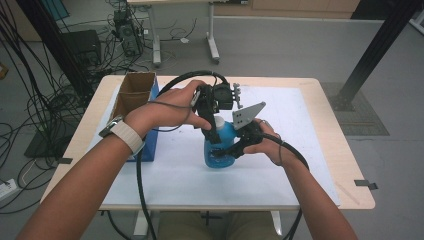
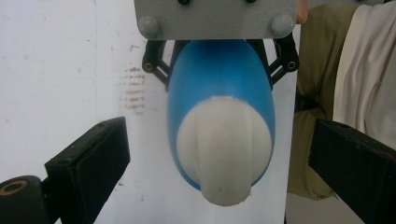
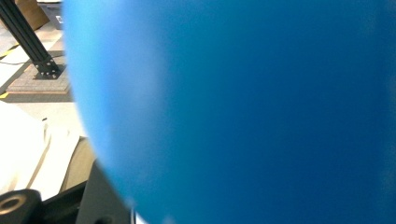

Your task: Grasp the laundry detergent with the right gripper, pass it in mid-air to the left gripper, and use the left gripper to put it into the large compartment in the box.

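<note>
So the blue bottle [image 1: 220,145] is standing upright near the middle of the white mat [image 1: 280,175] on the table, with a cardboard box [image 1: 134,95] off at the mat's left edge. The right gripper [image 1: 235,149] has it clamped around the lower body, jaws closed in on the plastic, and its own camera is jammed so close that you just get a blurry wall of blue. The left gripper [image 1: 212,131] comes down from above with its jaws spread wide on either side of the white cap [image 2: 225,151], not touching it. In the left gripper view you look straight down the cap with a black jaw well off to each side. My guess on handling: it's a smooth blow-moulded plastic bottle, so the walls will flex a bit if squeezed hard and the surface is slick, which is why gripping low on the broad body makes sense for steadying it. The cap looks ribbed, so that's the spot for the other jaws to bite and twist. Can't tell how full it is, probably some liquid inside, so I'd treat it as bottom-heavy.
</note>
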`<state>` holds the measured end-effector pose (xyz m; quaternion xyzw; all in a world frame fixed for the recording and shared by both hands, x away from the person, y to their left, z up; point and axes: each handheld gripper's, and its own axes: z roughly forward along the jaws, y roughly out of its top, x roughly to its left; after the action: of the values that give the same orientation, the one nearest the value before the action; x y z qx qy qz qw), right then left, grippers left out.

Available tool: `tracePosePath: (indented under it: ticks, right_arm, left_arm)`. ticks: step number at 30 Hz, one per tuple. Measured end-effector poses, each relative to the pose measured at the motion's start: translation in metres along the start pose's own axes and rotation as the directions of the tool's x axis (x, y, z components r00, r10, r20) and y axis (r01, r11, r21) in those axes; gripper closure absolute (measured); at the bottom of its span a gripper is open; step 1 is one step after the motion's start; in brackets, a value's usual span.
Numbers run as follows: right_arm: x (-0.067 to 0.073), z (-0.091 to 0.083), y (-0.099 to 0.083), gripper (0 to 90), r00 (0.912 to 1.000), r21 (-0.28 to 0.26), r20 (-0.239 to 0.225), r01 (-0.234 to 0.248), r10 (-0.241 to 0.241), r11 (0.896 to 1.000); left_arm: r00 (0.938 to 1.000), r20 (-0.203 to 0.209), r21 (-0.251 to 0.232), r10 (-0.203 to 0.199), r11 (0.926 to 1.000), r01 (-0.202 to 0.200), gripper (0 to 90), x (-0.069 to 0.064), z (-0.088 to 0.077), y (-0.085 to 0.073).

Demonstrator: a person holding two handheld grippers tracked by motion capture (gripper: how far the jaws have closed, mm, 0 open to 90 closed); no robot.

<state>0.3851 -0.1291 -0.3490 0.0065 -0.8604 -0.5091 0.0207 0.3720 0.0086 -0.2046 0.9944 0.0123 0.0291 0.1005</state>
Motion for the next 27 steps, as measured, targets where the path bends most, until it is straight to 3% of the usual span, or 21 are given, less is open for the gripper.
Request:
tracePosePath:
  ticks: [27]
  right_arm:
    - [0.0007,0.0004,-0.0003,43.1,1.0,0.002,-0.004,-0.004,0.004,1.0]
  left_arm:
    - [1.0,-0.001,0.001,0.003,1.0,-0.003,5.9,-0.0016,0.0,-0.0004]
